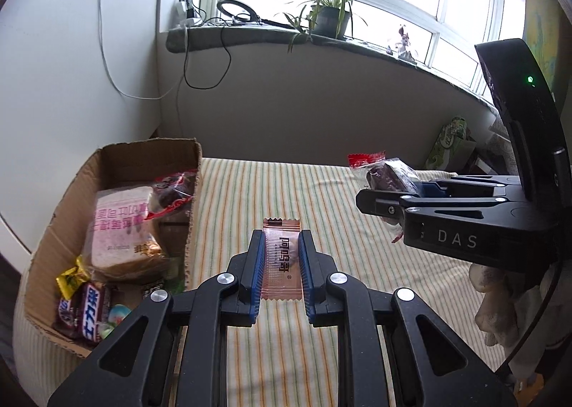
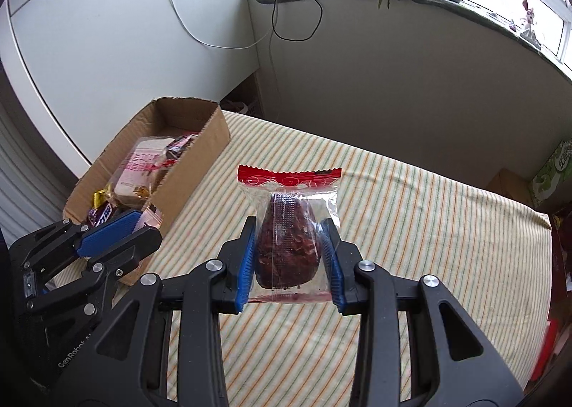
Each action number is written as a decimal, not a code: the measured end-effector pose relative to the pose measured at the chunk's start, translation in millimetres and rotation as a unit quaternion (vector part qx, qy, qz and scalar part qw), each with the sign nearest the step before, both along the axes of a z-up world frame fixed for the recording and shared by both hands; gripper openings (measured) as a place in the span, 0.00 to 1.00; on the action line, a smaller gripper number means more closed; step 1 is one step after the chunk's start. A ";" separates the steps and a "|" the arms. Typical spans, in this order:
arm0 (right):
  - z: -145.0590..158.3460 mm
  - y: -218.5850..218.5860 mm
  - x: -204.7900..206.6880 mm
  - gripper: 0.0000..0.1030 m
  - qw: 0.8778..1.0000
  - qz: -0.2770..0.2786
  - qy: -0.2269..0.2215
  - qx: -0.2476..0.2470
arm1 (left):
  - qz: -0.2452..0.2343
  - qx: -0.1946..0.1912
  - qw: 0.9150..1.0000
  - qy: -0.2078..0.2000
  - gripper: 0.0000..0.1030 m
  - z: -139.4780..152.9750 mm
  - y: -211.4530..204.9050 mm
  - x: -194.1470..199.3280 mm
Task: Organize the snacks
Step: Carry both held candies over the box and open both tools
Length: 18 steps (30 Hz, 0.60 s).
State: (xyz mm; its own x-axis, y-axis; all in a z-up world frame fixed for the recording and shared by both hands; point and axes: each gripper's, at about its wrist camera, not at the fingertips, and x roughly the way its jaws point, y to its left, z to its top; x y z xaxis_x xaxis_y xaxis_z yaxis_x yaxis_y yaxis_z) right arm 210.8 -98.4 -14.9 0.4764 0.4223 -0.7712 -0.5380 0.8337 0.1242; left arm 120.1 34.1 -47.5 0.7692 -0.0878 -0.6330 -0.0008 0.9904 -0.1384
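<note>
Grippers hold snacks above striped cloth (image 2: pixel 411 214) beside box (image 2: pixel 200 171).

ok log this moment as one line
left gripper: shut on pink sachet | right gripper: shut on red-topped snack | box: part filled

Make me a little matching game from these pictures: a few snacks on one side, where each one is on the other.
Things:
1. pink wafer packet
2. dark red cake in a clear wrapper
3. wrapped bread slices
4. potted plant

Places:
A. on the windowsill
B. in the cardboard box
C. in the right hand-held gripper
D. in the left hand-held gripper

Pairs: 1-D, 2-C, 3-B, 4-A
</note>
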 end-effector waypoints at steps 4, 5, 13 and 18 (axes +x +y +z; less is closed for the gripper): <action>7.1 24.4 -11.6 0.35 1.000 0.017 -0.007 0.000 | 0.011 0.000 1.000 -0.011 0.17 8.4 17.2 -11.8; 7.7 31.7 -13.4 0.35 1.000 0.021 -0.008 0.000 | 0.015 0.000 1.000 -0.014 0.17 9.8 22.7 -14.3; 9.6 78.4 -24.8 0.35 0.999 0.048 -0.013 0.000 | 0.049 -0.006 0.998 -0.023 0.17 14.2 65.5 -30.3; 8.6 102.6 -28.2 0.35 0.998 0.061 -0.009 0.001 | 0.067 -0.011 0.998 -0.020 0.17 12.4 91.8 -32.8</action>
